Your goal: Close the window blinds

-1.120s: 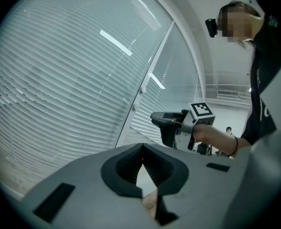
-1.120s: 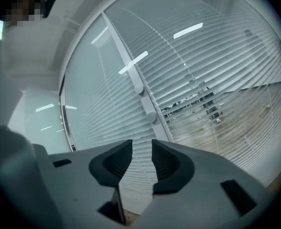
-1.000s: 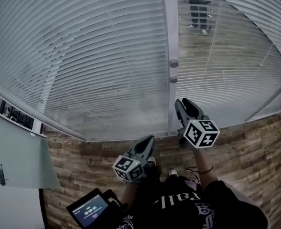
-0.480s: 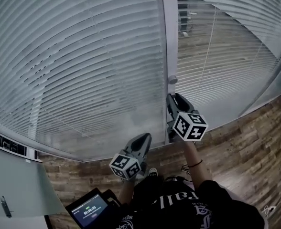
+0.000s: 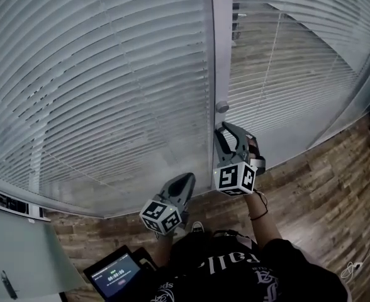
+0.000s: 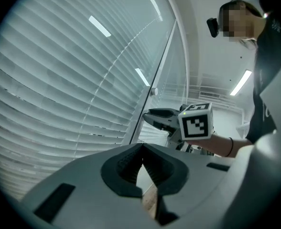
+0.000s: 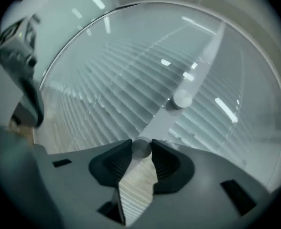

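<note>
Change: one second ago the right gripper [image 5: 226, 131] was hanging below the two knobs on the frame post [image 5: 219, 43]. It has now come up along the post, and its jaws have arrived at the lower knob [image 7: 141, 147].
Meaning for the task: I judge that this knob turns the slats, so the reaching step is finished and the turning step can begin. The blinds are not closed yet.
Right jaws: in the right gripper view they stand one on each side of the lower knob, near their tips. They seem to touch it on both sides, so they are gripping it.
Left jaws: the left gripper [image 5: 186, 178] has its jaws closed tip to tip, with nothing between them. It waits left of the post and lower than the right gripper, away from the glass.
Upper knob: the upper knob [image 5: 221, 107] is on the same post, just above the right jaws, and it is free.
Blinds: the window blinds [image 5: 109, 74] are behind the glass on both sides of the post. Right of the post the floor behind shows between the slats, so there they are partly open.
Next move, my judgement: the knob is small and round, so the grip must be firm before the wrist rolls, otherwise the jaws may slip off.
</note>
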Demonstrator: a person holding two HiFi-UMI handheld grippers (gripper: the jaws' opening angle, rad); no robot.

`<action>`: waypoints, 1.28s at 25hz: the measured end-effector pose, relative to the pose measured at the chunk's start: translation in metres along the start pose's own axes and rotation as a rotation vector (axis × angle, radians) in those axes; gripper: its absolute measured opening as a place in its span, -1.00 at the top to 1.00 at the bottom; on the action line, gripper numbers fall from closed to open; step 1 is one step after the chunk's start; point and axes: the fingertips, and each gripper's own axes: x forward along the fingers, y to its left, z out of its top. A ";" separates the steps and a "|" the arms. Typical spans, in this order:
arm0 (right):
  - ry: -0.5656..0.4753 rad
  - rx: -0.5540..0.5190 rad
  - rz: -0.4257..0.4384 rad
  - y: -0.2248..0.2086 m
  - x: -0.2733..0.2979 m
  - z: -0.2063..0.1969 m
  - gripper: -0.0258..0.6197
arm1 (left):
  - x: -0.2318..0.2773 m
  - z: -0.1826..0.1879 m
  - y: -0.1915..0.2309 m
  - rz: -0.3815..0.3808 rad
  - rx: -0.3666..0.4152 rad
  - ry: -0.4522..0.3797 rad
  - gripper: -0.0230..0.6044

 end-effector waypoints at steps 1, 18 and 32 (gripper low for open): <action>-0.020 0.181 0.018 -0.002 0.000 -0.001 0.50 | 0.002 0.000 -0.001 -0.004 -0.001 0.001 0.91; 0.041 0.082 -0.011 -0.002 0.001 -0.008 0.50 | 0.001 -0.001 0.014 0.045 -0.014 0.001 0.91; -0.040 0.752 0.059 -0.012 -0.002 -0.009 0.50 | 0.006 -0.004 0.013 0.044 -0.018 0.016 0.91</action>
